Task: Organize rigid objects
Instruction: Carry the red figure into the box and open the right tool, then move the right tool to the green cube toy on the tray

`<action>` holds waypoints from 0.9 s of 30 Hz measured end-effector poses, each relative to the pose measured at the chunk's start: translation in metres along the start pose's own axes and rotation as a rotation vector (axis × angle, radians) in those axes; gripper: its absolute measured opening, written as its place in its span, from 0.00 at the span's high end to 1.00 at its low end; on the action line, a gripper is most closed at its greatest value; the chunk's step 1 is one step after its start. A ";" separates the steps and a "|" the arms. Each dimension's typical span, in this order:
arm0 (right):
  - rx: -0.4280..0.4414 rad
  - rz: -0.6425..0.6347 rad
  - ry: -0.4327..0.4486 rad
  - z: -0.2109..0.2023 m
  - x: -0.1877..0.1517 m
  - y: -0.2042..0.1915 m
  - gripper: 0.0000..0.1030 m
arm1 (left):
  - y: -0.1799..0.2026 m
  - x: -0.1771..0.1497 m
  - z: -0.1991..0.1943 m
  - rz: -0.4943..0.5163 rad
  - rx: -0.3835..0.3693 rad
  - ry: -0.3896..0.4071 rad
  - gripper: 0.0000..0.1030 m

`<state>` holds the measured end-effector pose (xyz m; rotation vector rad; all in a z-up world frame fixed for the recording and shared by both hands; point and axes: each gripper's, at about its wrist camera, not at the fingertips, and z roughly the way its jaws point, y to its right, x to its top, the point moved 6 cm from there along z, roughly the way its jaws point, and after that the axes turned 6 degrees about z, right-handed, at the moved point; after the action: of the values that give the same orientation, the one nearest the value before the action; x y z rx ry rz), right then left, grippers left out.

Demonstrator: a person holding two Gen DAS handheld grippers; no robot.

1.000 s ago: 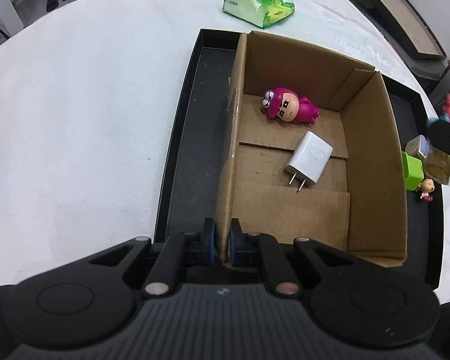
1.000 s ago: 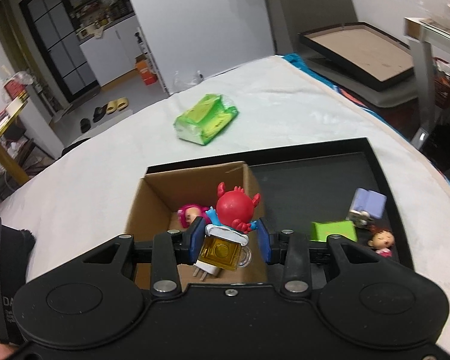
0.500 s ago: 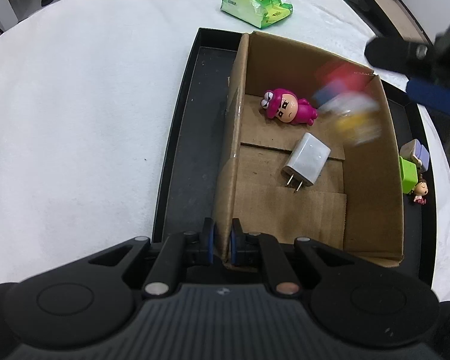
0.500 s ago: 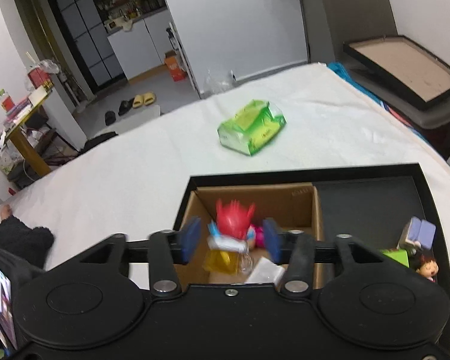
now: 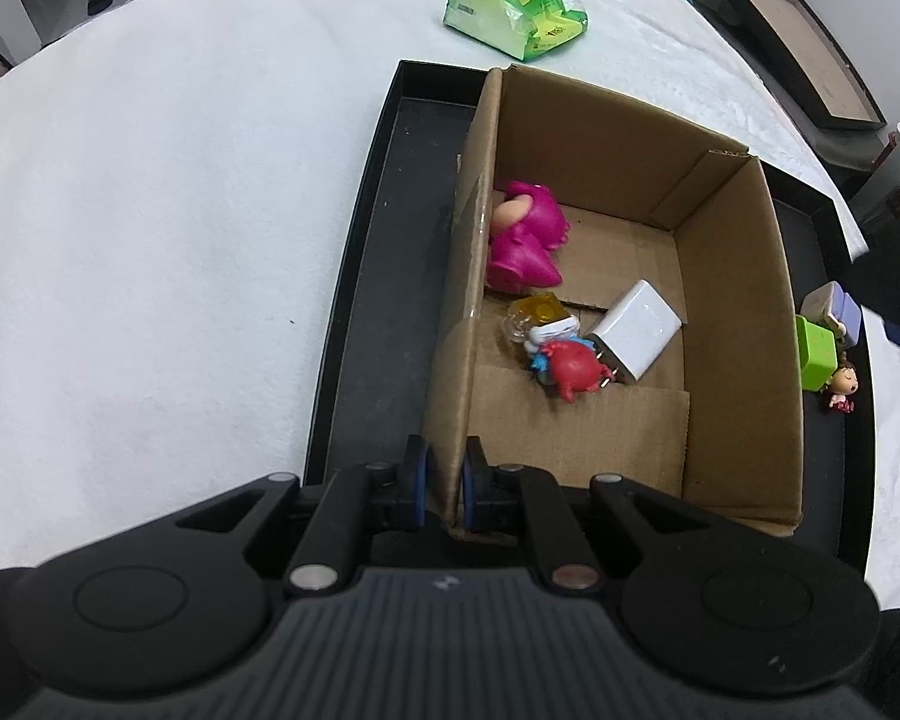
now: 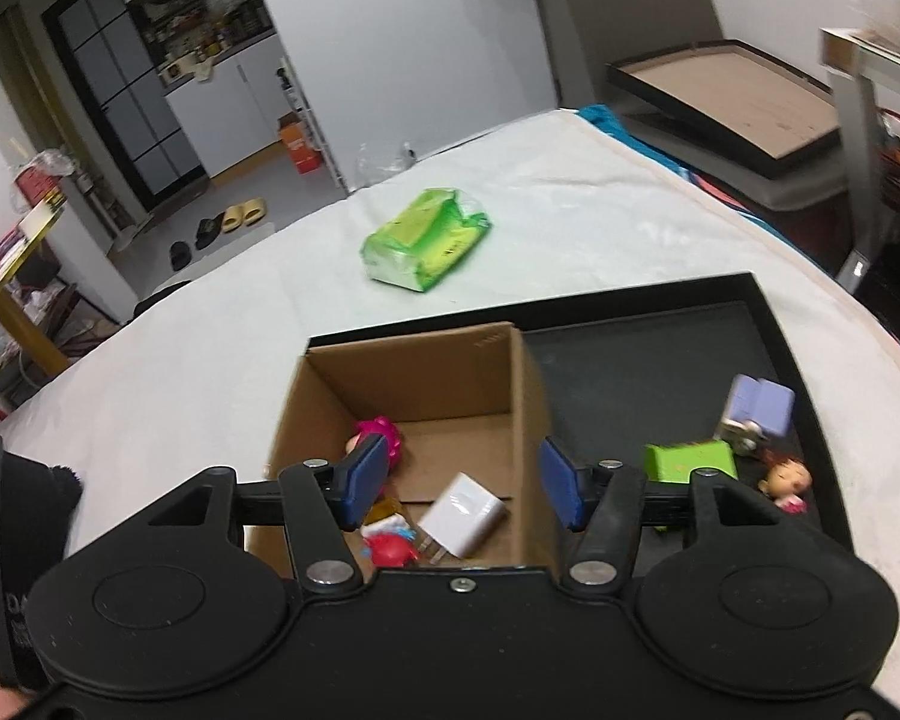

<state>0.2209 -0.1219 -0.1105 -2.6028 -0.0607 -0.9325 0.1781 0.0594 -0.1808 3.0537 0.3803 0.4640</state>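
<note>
My left gripper (image 5: 444, 483) pinches the cardboard box (image 5: 732, 276) wall. My right gripper (image 6: 459, 480) is wide and empty above it. The green block (image 6: 690, 461) sits on the black tray (image 6: 630, 360); it looks hard and light, so I'd grab its flat sides.

I am working in a lived-in home. Beyond the white-covered desk (image 6: 570, 228), the right wrist view shows a tiled floor with pairs of slippers (image 6: 243, 216) left by a dark-framed glass door (image 6: 120, 96). Behind the glass, kitchen shelves (image 6: 210, 42) hold jars and bottles above white cabinets (image 6: 252, 108). A yellow side table (image 6: 18, 240) at the left is piled with household clutter. A green pack of tissues (image 6: 423, 246) lies on the desk, and small toy figures (image 6: 783, 480) sit in a black tray (image 6: 774, 324).
</note>
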 end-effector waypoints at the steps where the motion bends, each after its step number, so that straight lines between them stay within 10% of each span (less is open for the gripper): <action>1: -0.002 0.006 0.003 -0.001 0.000 0.003 0.43 | 0.000 0.000 0.000 0.000 0.002 -0.001 0.90; 27: -0.022 0.167 -0.017 -0.002 -0.026 0.097 0.36 | 0.010 0.015 -0.010 0.018 0.119 -0.031 0.85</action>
<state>0.2151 -0.2102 -0.1573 -2.5889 0.1609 -0.8558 0.1913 0.0528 -0.1665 3.1772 0.3938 0.4091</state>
